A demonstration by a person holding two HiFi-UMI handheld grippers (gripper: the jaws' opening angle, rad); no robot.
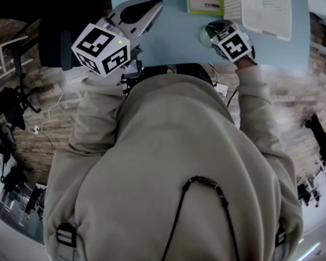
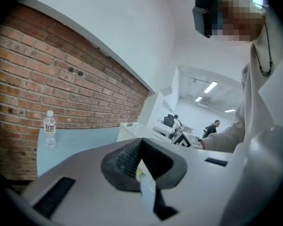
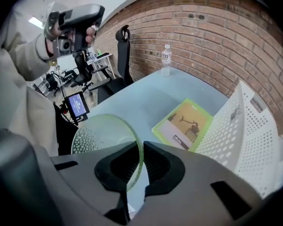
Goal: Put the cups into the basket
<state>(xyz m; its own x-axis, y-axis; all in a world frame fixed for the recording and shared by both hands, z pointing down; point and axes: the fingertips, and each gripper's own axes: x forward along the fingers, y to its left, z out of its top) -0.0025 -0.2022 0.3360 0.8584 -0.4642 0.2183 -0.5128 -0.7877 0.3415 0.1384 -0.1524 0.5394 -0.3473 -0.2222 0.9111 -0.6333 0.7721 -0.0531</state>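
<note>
The right gripper [image 3: 140, 147] pinches the thin rim of a clear green cup [image 3: 96, 135] over the table [image 3: 132, 98]. The cup looks like light, stiff, slick plastic, so this wall pinch suits it but may slip. The left gripper [image 2: 141, 142] is pressed together, empty; the basket [image 3: 245, 126] stands beyond.

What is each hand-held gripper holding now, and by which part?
The right hand-held gripper pinches the clear green cup by its rim. The left hand-held gripper is shut, holding nothing.
</note>
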